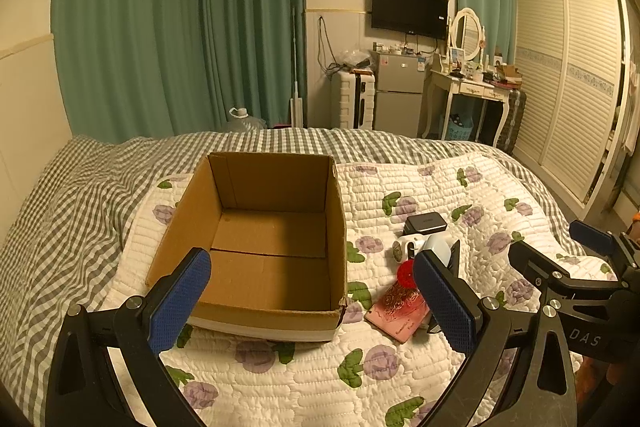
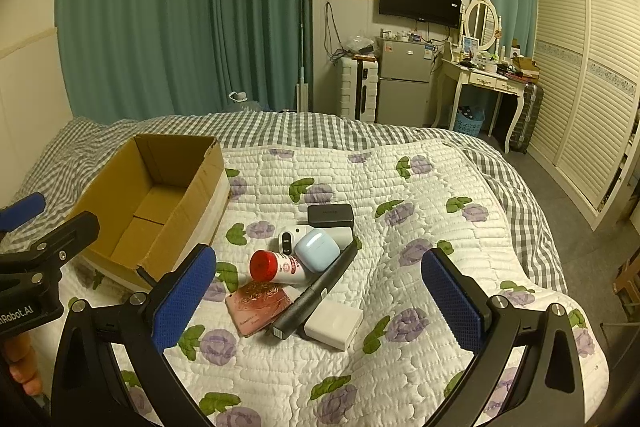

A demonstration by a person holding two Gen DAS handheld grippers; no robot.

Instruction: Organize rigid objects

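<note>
An empty cardboard box [image 1: 256, 239] stands open on the quilted bed; it also shows in the right wrist view [image 2: 160, 203]. Right of it lies a pile: a red-capped bottle [image 2: 280, 267], a pale blue case [image 2: 318, 250], a white gadget [image 2: 294, 235], a black box [image 2: 330, 215], a long black bar [image 2: 316, 293], a white block [image 2: 334, 323] and a pink card [image 2: 260, 307]. My left gripper [image 1: 312, 301] is open and empty, hovering in front of the box. My right gripper [image 2: 318, 297] is open and empty above the pile.
The bed has a floral quilt [image 2: 400, 195] over a grey checked sheet [image 1: 60, 211]. Beyond its foot stand a small fridge [image 2: 404, 83], a dressing table [image 2: 484, 79], a white suitcase [image 2: 358, 87] and a louvred wardrobe [image 2: 592, 75]. Green curtains [image 1: 180, 27] hang behind.
</note>
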